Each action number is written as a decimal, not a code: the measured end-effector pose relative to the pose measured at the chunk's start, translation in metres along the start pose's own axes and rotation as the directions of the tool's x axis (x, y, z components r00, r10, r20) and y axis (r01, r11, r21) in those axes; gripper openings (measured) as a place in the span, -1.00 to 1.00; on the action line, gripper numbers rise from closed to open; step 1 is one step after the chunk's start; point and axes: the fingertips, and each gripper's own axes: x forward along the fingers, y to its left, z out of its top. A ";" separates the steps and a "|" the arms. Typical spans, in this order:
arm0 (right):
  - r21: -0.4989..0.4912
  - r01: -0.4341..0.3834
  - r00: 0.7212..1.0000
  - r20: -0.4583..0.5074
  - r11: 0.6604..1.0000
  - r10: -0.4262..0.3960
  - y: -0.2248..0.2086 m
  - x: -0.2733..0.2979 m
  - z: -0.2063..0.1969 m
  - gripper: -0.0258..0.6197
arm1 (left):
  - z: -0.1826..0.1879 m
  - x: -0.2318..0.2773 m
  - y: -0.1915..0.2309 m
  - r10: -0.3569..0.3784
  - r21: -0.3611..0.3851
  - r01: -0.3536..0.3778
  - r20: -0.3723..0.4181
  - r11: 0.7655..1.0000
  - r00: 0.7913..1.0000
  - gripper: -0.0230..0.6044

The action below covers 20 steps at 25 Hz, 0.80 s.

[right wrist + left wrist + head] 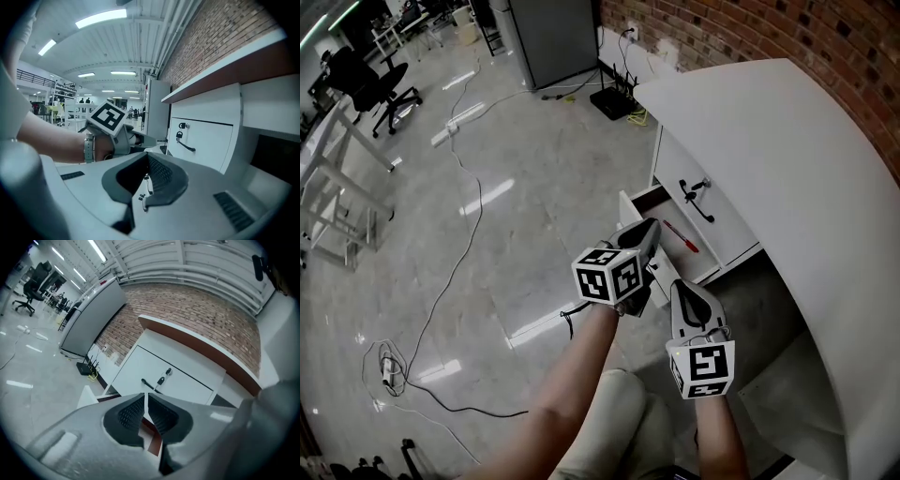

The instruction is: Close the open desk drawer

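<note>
Head view: one open desk drawer (627, 208), the lower of two in the pedestal under the curved white desk (806, 159), stands pulled out toward the tiled floor (516, 216), with one red pen (681, 236) lying inside. Above it sits one closed drawer (722, 230) bearing a single black handle (698, 200) and a key in its lock. Two grippers are present. The left gripper (652, 225) lies across the near part of the open drawer and covers part of it; its jaws are pressed together with nothing between them (the left gripper view shows only a thin seam). The right gripper (679, 285) hangs just beside the drawer's front, its jaws likewise together and empty. Each carries one marker cube. Right gripper view: the closed drawer (206, 140) and the left gripper (151, 139) appear beyond the jaws. Surroundings: a brick wall (750, 28), one grey cabinet (553, 37), one black office chair (380, 80) and loose cables (450, 281) on the floor.
</note>
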 end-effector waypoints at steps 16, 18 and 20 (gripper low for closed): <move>-0.074 0.071 0.974 0.219 0.995 -0.053 -0.010 -0.001 -0.036 -0.88 | -0.038 -0.056 -0.010 -0.125 0.304 0.073 0.154 0.950 0.980 -0.91; -0.086 0.075 0.969 0.241 0.993 -0.052 -0.006 -0.008 -0.038 -0.89 | -0.041 -0.066 -0.016 -0.150 0.328 0.090 0.162 0.940 0.975 -0.91; -0.104 0.071 0.965 0.260 0.992 -0.042 0.000 -0.015 -0.042 -0.88 | -0.045 -0.075 -0.022 -0.174 0.350 0.105 0.173 0.931 0.969 -0.91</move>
